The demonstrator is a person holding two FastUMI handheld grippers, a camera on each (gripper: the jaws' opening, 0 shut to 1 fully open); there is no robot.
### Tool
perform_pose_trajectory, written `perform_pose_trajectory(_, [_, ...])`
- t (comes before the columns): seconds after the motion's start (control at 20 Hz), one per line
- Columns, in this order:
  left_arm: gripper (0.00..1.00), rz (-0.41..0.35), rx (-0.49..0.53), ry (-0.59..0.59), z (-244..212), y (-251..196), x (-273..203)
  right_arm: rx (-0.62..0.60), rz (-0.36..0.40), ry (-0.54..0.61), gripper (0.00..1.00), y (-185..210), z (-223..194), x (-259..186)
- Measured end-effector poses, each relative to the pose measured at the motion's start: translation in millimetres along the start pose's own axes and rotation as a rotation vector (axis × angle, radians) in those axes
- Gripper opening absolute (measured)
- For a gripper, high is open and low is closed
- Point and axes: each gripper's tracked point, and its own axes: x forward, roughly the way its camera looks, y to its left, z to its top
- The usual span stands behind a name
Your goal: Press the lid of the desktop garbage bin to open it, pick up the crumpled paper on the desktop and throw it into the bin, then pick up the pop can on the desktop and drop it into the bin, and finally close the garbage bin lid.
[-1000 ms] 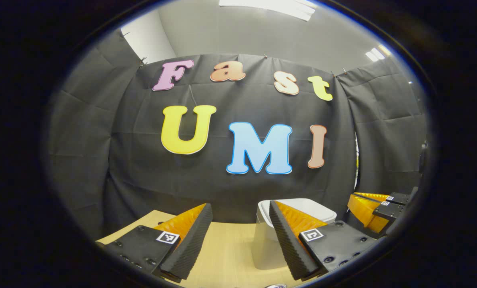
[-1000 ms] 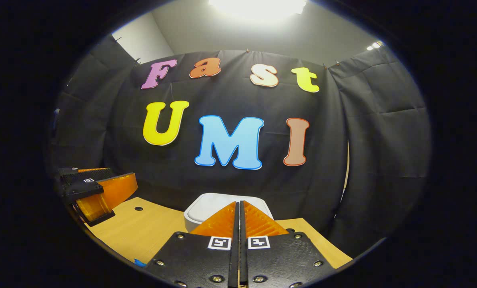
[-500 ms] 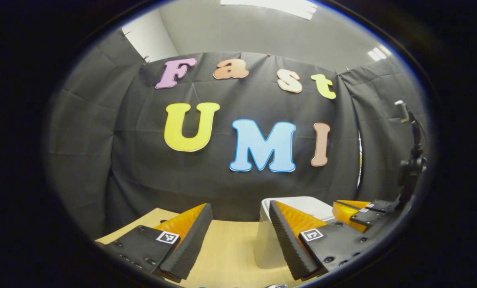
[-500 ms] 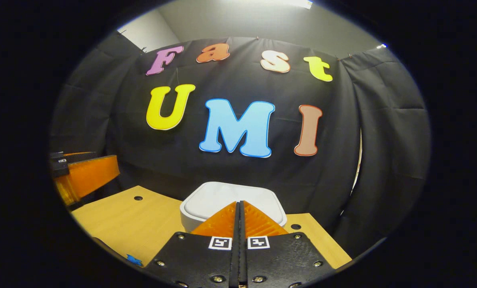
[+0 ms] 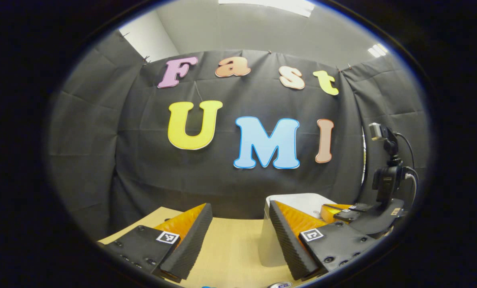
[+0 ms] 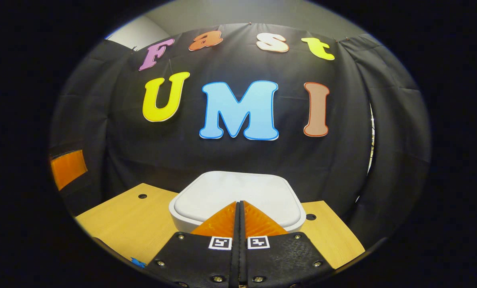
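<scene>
My right gripper [image 6: 239, 205], fingers pressed together, hung over the garbage bin's white lid [image 6: 238, 192] at the desk's [image 6: 118, 224] back. It looked stiff, slick; I'd press its centre. My left gripper [image 5: 238, 224] gaped empty.

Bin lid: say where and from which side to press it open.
Press the flat top of the lid from above, probably near the front edge. It lies level and closed on the bin, with the shut right gripper just over that edge.
</scene>
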Motion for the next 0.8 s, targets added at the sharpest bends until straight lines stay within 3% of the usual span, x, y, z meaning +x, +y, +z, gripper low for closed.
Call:
perform_pose_trajectory(0.05, [0.92,0.001,-0.001,0.004,-0.5,-0.1,0.3,-0.003,0.004,-0.01,0.0,-0.2,-1.0,1.5])
perform_pose_trajectory(0.2, [0.96,0.008,-0.001,0.009,-1.6,0.1,0.5,-0.033,0.029,-0.003,0.0,0.7,-1.7,1.1])
perform_pose_trajectory(0.55, [0.96,0.015,-0.01,0.019,-4.1,-2.0,-1.6,0.03,0.065,0.004,0.01,-0.2,-6.5,2.1])
perform_pose_trajectory(0.8, [0.96,0.018,-0.009,0.011,1.2,-0.6,-7.6,-0.006,0.035,-0.02,0.01,-1.8,2.3,1.2])
